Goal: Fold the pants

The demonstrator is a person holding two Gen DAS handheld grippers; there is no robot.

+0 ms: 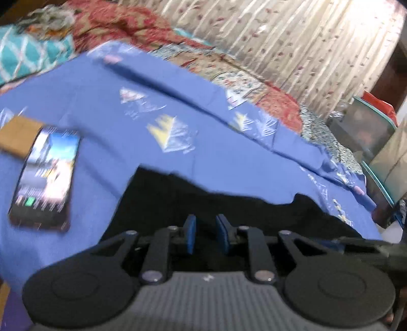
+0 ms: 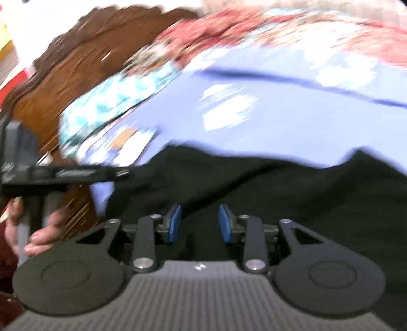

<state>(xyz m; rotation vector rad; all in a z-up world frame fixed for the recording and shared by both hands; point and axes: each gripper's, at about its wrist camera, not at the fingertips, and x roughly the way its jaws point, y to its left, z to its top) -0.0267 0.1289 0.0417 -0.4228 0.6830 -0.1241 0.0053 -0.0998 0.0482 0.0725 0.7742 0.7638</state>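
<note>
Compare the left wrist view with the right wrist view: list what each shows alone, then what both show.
Only the left wrist view: a lit phone lying on the blue sheet, a brown box beside it, and a pale patterned curtain.

Only the right wrist view: a carved wooden headboard, and a hand holding the left gripper's handle at the left edge.

Both: the black pants on the blue sheet, the floral quilt behind, and a gripper with blue pads over the pants, a gap showing between the pads.
</note>
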